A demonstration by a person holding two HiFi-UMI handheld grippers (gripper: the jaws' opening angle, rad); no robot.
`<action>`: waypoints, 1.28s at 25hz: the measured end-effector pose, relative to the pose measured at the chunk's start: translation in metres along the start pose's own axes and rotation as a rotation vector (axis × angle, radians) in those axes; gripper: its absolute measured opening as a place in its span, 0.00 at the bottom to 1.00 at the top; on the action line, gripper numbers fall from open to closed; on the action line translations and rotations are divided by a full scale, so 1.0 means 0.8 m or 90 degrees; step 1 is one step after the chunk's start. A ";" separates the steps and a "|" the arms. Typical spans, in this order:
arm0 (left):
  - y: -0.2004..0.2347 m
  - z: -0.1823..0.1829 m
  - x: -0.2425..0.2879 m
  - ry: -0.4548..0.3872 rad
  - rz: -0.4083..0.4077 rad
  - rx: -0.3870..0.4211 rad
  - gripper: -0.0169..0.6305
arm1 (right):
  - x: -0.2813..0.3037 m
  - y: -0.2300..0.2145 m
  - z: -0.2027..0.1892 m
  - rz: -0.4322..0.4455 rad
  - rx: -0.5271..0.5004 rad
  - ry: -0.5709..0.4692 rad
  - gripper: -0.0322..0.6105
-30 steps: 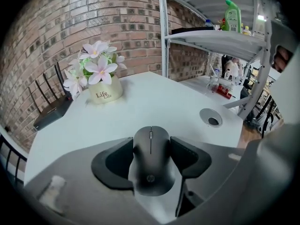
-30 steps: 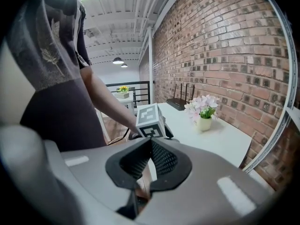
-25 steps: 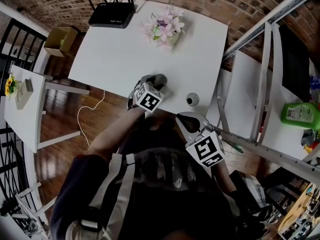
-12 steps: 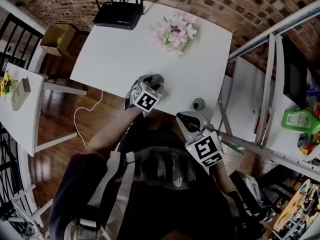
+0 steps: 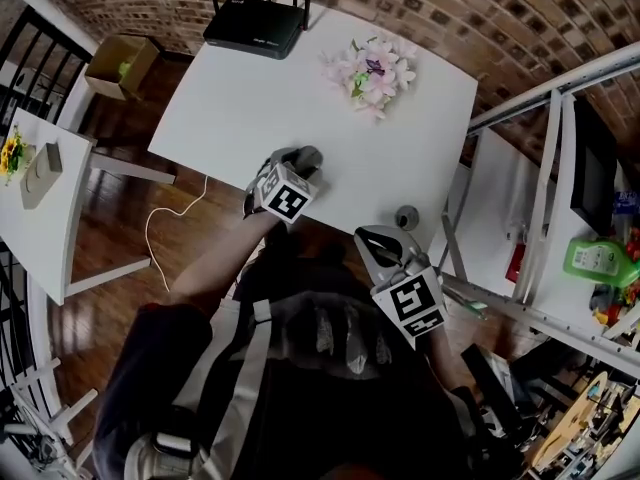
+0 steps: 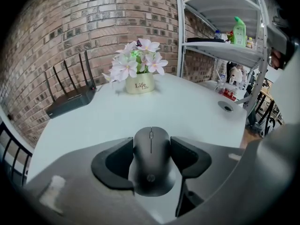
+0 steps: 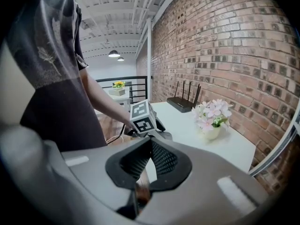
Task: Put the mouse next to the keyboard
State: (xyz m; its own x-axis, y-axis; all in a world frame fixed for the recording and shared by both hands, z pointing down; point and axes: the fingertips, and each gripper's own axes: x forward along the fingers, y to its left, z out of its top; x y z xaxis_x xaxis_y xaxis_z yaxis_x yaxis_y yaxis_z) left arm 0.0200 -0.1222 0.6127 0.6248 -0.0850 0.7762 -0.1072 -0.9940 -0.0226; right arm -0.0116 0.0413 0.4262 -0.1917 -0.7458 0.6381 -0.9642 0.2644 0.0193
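Matte black plastic is filling the left gripper [image 6: 151, 144], whose jaws are standing wide and pressing on both flanks of the mouse [image 6: 151, 172]. The mouse is lying lengthwise between the pads, its scroll wheel pointing away from the hand towards the flower pot [image 6: 139, 85] and the brick wall. The head view is showing this gripper reaching over the near edge of the white table [image 5: 250, 98]; whether the mouse is resting on the top or hanging just above it cannot be told. The right gripper [image 7: 151, 144] is waiting off the table's near right corner, its jaws closed tip to tip on nothing and pointing across at the left hand, so the left hand is the one doing the carrying. No keyboard is showing in any view: only a router [image 5: 255, 26] at the far edge, the flowers and a cable grommet [image 5: 407, 217] are sharing the tabletop. The placement is likely depending on finding the keyboard first, then laying the mouse beside it with its long axis squared to the keyboard's end.
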 end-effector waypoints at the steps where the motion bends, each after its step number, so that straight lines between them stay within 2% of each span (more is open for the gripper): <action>1: 0.005 -0.001 -0.002 -0.002 0.002 -0.002 0.41 | 0.002 0.001 0.001 0.001 0.000 0.001 0.06; 15: 0.062 -0.022 -0.020 -0.027 0.012 -0.031 0.41 | 0.042 0.006 0.032 0.005 -0.010 0.024 0.06; 32: 0.124 -0.046 -0.039 -0.047 -0.015 -0.002 0.42 | 0.101 0.034 0.074 -0.010 0.003 0.059 0.06</action>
State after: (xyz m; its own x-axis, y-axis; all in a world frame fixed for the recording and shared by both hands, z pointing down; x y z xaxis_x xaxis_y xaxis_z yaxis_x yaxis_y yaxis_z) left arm -0.0384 -0.2153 0.6097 0.6826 -0.0668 0.7278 -0.0945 -0.9955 -0.0027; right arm -0.0643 -0.0474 0.4328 -0.1585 -0.6898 0.7064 -0.9680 0.2495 0.0264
